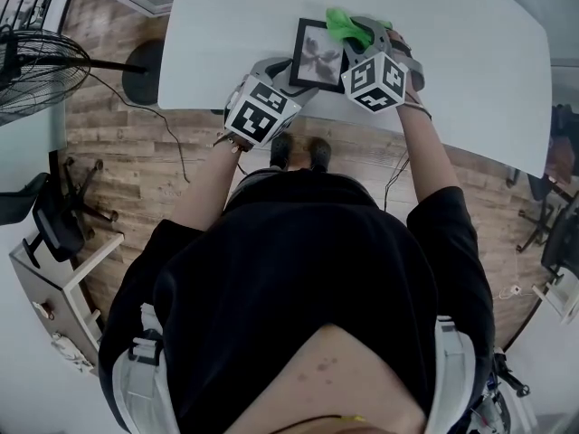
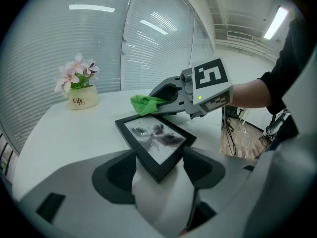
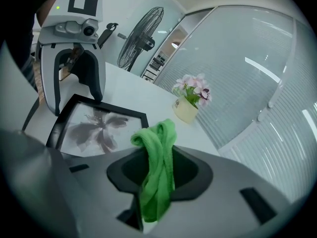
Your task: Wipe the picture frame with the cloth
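A black picture frame (image 1: pixel 317 54) with a grey flower print lies near the front edge of the white table (image 1: pixel 452 43). My left gripper (image 1: pixel 291 73) is shut on its near corner; in the left gripper view that corner of the frame (image 2: pixel 154 144) sits pinched between the two jaws. My right gripper (image 1: pixel 364 33) is shut on a bunched green cloth (image 1: pixel 347 23), held at the frame's far right corner. In the right gripper view the cloth (image 3: pixel 157 170) hangs out between the jaws, with the frame (image 3: pixel 101 128) just beyond. The cloth (image 2: pixel 143 104) touches the frame's far edge.
A cream pot of pink flowers (image 2: pixel 81 99) stands farther back on the table, also in the right gripper view (image 3: pixel 188 108). A standing fan (image 1: pixel 36 61) and an office chair (image 1: pixel 54 220) are on the wooden floor to the left.
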Tool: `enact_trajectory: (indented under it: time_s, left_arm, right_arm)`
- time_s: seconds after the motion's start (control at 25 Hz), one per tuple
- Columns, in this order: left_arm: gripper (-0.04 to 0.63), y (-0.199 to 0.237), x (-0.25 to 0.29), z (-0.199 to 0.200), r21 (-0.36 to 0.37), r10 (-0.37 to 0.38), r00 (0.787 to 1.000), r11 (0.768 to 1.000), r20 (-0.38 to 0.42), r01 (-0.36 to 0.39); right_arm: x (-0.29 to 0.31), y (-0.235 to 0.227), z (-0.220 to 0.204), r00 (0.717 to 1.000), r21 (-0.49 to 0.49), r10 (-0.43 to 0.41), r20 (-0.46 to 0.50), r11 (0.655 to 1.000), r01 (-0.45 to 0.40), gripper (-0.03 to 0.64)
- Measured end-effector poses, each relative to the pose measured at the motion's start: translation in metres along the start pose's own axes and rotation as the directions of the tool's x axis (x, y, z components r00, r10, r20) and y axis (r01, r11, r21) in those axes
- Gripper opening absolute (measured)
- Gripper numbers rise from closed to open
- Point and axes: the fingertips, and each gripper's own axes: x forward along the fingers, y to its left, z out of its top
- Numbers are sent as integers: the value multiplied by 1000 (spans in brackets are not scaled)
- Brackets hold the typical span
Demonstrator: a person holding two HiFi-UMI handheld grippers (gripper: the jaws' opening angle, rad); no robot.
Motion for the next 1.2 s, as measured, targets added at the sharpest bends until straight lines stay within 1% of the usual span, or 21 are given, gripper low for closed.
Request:
enact_trajectory:
  time_s: [0.16, 0.36, 0.6, 1.2]
  left_arm:
    - [308, 1, 0, -2, -1, -1, 1000, 1000, -5, 1]
    - [308, 1, 1, -2, 3, 3, 1000, 1000, 1, -3]
    - [308, 2, 0, -5, 0, 0, 1000, 1000, -10, 0]
    - [308, 5, 1, -5, 3, 5, 1000, 1000, -3, -5]
  right_arm:
    - [-1, 3, 1, 1000, 21, 5, 2, 1000, -6, 110]
    - [-3, 5, 1, 1000, 94, 15, 18, 995, -17, 110]
    - [-6, 9, 2, 1000, 118, 21, 15, 993, -23, 112]
    - [-11, 17, 3, 999, 179, 31, 23, 983, -34, 112]
